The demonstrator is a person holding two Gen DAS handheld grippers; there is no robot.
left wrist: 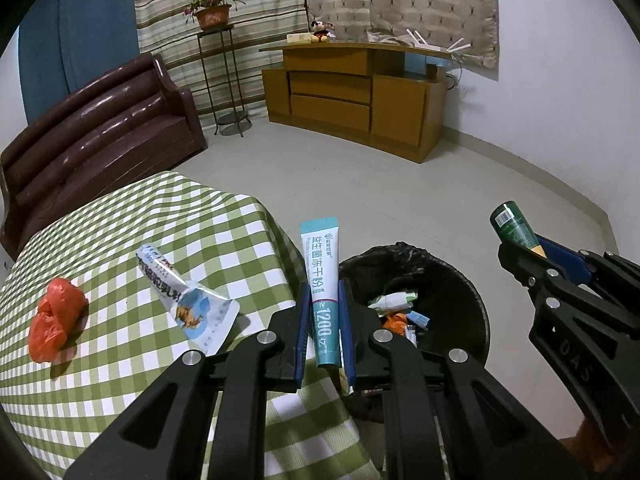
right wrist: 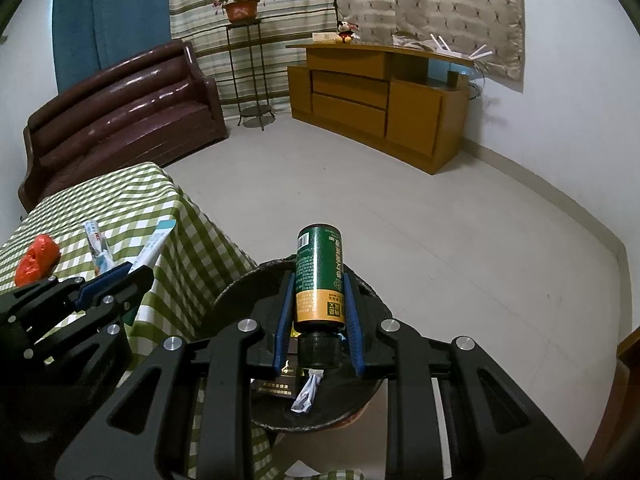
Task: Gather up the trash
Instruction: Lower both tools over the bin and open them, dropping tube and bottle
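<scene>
My left gripper is shut on a teal and white sachet, held upright at the table's right edge, just left of the black trash bin. My right gripper is shut on a green and orange bottle, cap toward the camera, held over the bin. The bin holds several wrappers. A crumpled orange bag and a flattened silver pouch lie on the green checked table. The right gripper also shows in the left wrist view, and the left gripper in the right wrist view.
A brown leather sofa stands behind the table. A wooden cabinet and a plant stand line the far wall. Pale tiled floor lies beyond the bin.
</scene>
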